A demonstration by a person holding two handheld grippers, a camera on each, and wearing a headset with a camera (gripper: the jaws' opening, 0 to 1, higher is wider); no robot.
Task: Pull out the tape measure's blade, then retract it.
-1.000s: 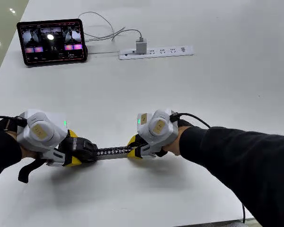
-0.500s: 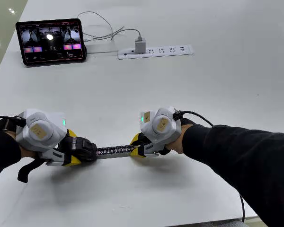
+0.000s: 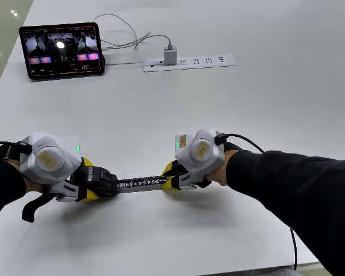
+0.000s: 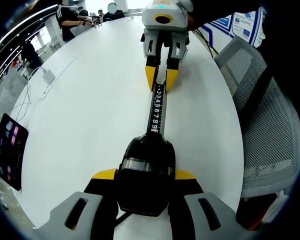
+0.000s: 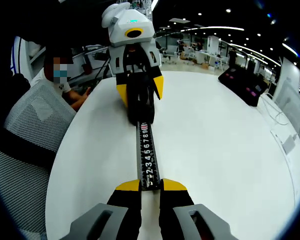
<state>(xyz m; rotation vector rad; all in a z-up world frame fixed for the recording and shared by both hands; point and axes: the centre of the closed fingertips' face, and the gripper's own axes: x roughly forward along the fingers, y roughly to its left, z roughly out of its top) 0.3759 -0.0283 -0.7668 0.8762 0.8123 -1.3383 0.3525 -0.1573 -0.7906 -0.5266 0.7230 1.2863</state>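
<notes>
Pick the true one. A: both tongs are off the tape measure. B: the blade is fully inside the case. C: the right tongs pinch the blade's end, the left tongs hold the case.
C: the left tongs clamp the black case, and the right tongs pinch the tip of the blade, drawn out between them.

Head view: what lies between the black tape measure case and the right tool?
The pulled-out black numbered blade spans that stretch in the head view.
</notes>
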